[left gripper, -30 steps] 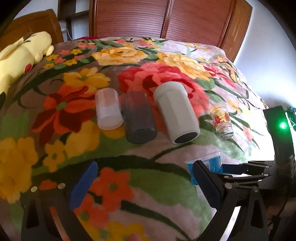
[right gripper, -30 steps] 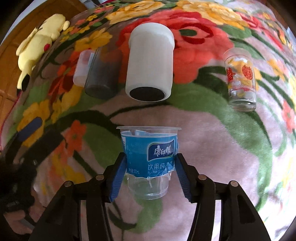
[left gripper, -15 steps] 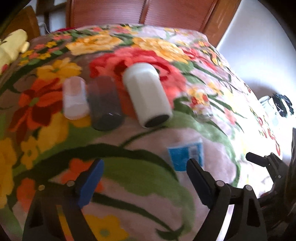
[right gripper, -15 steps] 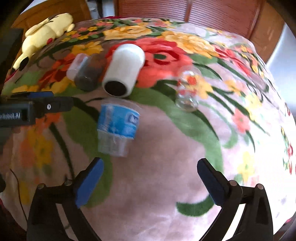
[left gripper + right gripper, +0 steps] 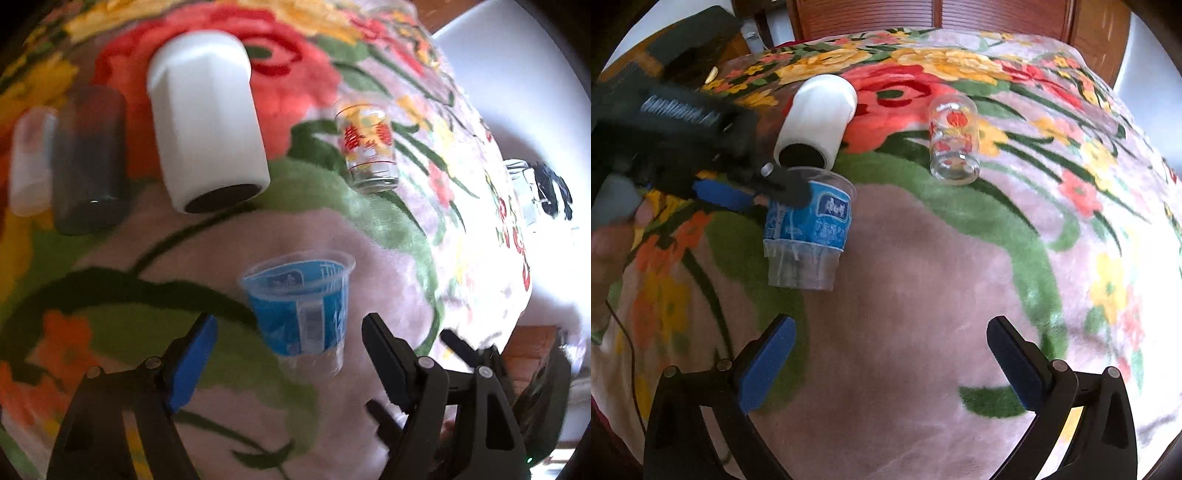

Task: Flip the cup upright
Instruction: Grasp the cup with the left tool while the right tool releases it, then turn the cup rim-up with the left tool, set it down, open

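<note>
A clear plastic cup with a blue label point(image 5: 301, 306) stands upright on the flowered blanket, its open rim up. It also shows in the right wrist view point(image 5: 809, 236). My left gripper point(image 5: 291, 354) is open, its fingers on either side of the cup, not touching it. In the right wrist view the left gripper point(image 5: 757, 195) reaches in from the left, with its fingertips at the cup's rim. My right gripper point(image 5: 894, 362) is open and empty, pulled back to the right of the cup and nearer the camera.
A white cup point(image 5: 207, 122), a dark grey cup point(image 5: 90, 162) and a frosted cup point(image 5: 31, 162) lie on their sides behind. A small printed glass point(image 5: 371, 147) lies to the right. The blanket's edge point(image 5: 517, 258) drops off at right.
My right gripper opened, let go of the blue-label cup and drew back. My left gripper moved in until its open fingers flank the standing cup.
</note>
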Demonstrator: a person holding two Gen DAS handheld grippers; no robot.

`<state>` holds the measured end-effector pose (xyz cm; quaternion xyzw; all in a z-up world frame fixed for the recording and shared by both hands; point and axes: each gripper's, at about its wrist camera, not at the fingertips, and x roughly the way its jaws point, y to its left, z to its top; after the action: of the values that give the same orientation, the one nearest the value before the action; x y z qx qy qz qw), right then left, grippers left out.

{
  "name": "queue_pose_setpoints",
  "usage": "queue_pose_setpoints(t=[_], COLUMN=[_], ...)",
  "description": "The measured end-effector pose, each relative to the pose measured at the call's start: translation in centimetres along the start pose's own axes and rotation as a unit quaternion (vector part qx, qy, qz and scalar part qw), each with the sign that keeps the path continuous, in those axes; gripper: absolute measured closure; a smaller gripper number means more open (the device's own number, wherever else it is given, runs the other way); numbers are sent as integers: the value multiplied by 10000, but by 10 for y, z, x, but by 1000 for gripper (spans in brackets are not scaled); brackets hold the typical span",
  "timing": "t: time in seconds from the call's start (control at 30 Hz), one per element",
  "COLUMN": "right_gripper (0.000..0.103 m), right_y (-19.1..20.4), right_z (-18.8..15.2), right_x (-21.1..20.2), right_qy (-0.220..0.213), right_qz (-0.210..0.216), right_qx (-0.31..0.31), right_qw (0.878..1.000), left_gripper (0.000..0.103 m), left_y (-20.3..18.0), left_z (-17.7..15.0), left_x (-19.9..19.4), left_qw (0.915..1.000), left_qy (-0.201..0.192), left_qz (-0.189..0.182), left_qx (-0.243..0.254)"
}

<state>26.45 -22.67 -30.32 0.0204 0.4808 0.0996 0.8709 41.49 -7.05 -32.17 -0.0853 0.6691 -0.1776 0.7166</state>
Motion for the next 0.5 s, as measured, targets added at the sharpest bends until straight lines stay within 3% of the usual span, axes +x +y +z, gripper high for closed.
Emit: queue_pose_setpoints(t=[0.13, 0.3, 0.33, 0.37, 0.43, 0.5], right_gripper=[0, 0, 0, 0, 0, 0], right_y=[5, 14, 14, 16, 16, 15], right_z=[-18, -19, -18, -20, -20, -19], right_x=[-3, -3, -1, 0, 4, 7], right_qy=[55, 74, 87, 96, 103, 84], right_qz=[66, 118, 137, 149, 170, 183], right_qx=[134, 156, 152, 142, 124, 131], right_qw=[9999, 9998, 9998, 9997, 9997, 9997], left_gripper=[23, 24, 25, 37, 40, 42], left_y=[0, 2, 2, 3, 4, 2], left_z=[25, 34, 36, 37, 37, 28], left_x=[12, 33, 37, 42, 46, 39], left_qw=[9998, 9993, 9993, 9994, 9993, 9998], left_qy=[130, 350, 369, 349, 310, 35], left_qz=[162, 65, 49, -9, -160, -156], left_qx=[-49, -117, -93, -86, -96, 103])
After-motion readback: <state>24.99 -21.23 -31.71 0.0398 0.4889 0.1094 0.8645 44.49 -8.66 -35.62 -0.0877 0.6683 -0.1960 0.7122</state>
